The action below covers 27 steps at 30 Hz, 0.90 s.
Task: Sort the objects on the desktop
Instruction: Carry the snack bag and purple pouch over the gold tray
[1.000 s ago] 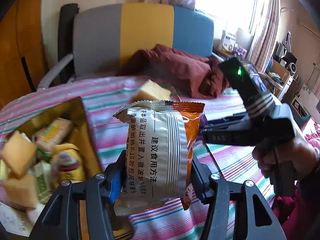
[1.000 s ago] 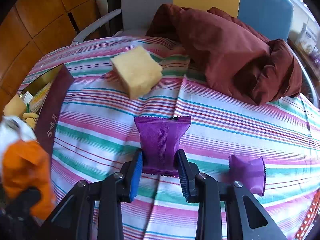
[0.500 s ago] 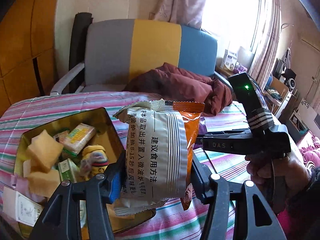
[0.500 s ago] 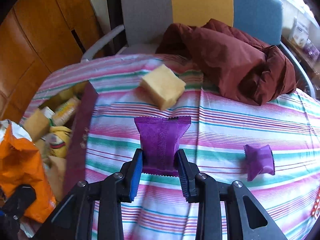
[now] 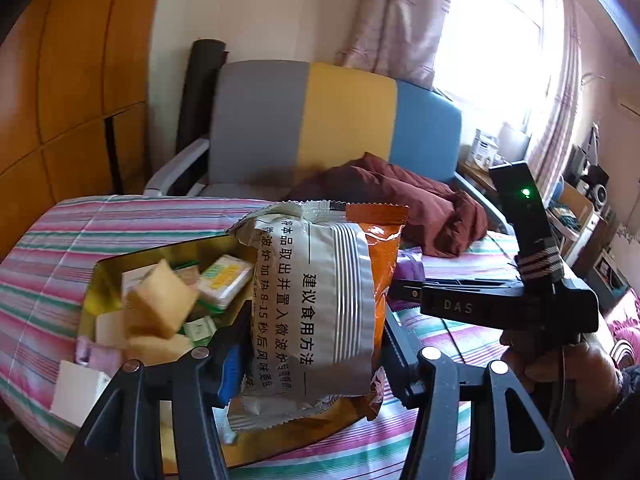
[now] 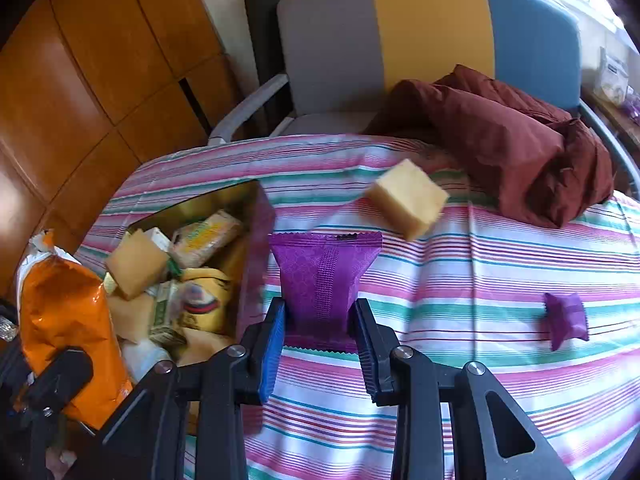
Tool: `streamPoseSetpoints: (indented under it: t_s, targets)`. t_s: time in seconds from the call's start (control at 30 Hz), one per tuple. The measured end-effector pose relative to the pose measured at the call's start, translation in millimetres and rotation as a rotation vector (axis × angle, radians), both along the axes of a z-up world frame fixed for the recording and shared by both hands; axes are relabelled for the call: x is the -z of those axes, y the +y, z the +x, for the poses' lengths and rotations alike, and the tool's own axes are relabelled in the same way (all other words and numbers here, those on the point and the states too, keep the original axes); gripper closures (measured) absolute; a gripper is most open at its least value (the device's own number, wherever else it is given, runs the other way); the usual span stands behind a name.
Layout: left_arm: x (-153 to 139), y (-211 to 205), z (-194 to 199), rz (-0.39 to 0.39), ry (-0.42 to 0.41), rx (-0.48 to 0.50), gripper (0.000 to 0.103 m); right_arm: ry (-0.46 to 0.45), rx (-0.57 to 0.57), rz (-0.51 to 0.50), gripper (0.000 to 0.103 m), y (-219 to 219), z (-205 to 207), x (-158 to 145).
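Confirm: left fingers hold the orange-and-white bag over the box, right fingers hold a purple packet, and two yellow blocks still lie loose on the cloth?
One thing is wrong: only one yellow block lies loose on the cloth, as the right wrist view shows. The other loose item is a small purple packet. The rest stands.

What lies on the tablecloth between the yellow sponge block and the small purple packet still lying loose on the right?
In the right wrist view, nothing: only bare striped tablecloth separates the yellow sponge block from the small purple packet.
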<state>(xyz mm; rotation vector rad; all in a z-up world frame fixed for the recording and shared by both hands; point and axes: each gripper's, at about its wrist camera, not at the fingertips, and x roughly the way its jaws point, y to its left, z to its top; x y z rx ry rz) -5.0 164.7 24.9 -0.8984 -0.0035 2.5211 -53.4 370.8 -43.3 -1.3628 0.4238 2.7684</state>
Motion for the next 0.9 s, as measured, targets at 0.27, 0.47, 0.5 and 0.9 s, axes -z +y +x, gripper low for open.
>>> streamPoseSetpoints:
  t_s: [0.27,0.47,0.5,0.9]
  targets:
    - [7,-40,-9,0.008,-0.006,-0.092,0.045,0.033,-0.028,0.008,0.069,-39,-5,-6]
    - [14,-72,-20,0.009,-0.018,-0.167,0.045,0.058,-0.080,0.029,0.069,-73,-9,-11]
    - [16,-77,-22,0.007,-0.020,-0.178,0.045,0.058,-0.093,0.032,0.069,-78,-11,-11]
    - [15,-151,-67,0.052,-0.069,-0.319,0.045,0.026,-0.165,0.035,0.069,-118,-50,2]
